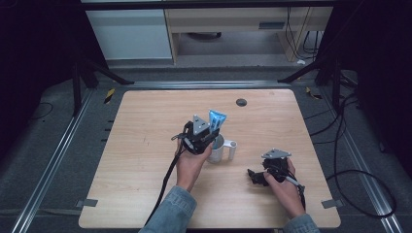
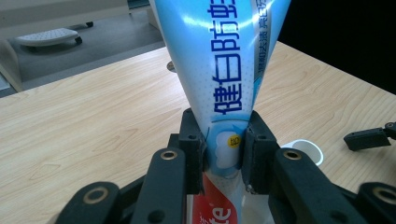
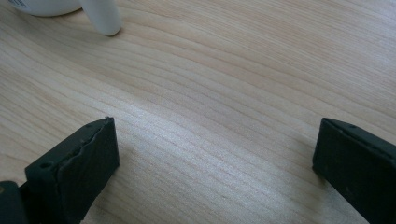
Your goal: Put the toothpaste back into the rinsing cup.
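The wooden table [image 1: 145,145] carries a white mug [image 1: 217,150] near its centre, handle toward the person's right. The left gripper [image 1: 210,132] stands directly above the mug, jaws clamped on a blue-and-white toothpaste tube [image 2: 219,70] at its narrow part, crimped end up. Holding it upright over the mouth suggests the tube is meant to stand inside the mug; its lower end appears at or just within the rim. The right gripper [image 1: 253,175] rests low near the table's front right, jaws spread wide with nothing between them, well apart from the mug, likely kept clear.
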`<state>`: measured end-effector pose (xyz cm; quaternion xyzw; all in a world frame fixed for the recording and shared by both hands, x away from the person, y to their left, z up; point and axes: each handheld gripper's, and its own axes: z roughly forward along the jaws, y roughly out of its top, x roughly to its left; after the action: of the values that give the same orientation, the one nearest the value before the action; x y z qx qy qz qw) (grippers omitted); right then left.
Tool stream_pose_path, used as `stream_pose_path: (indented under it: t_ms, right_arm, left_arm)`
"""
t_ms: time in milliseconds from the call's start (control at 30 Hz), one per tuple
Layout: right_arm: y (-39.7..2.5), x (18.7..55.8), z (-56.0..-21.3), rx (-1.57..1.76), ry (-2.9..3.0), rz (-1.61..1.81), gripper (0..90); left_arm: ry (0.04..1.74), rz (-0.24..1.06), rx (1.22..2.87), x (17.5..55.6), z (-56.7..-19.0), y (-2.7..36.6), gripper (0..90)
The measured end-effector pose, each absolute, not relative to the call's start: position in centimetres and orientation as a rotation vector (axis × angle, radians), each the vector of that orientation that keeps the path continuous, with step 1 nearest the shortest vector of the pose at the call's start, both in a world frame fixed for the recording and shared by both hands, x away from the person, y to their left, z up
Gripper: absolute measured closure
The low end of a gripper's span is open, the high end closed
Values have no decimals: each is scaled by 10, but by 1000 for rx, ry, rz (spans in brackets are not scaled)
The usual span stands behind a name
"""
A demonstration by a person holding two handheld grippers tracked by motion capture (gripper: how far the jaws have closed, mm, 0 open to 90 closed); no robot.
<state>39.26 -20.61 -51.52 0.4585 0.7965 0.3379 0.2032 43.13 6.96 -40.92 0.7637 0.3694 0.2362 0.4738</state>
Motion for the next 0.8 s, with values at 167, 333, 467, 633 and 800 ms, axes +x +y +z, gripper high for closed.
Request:
stream_pose_path:
  t_ms: [167, 333, 467, 633, 800]
  right_arm:
    - [-206, 393, -515, 1280, 2223, 943, 6]
    - [-206, 393, -515, 1279, 2222, 943, 6]
    - [-206, 393, -515, 1279, 2222, 943, 6]
    - [-206, 393, -515, 1280, 2222, 943, 6]
    - [-206, 393, -515, 1280, 2223, 943, 6]
  left_arm:
    - [908, 572, 1877, 432, -411, 69, 726]
    - [909, 570, 1885, 432, -413, 69, 725]
    - [916, 569, 1889, 434, -416, 70, 724]
    - [922, 564, 1886, 435, -416, 71, 724]
    - [922, 563, 1883, 435, -417, 71, 720]
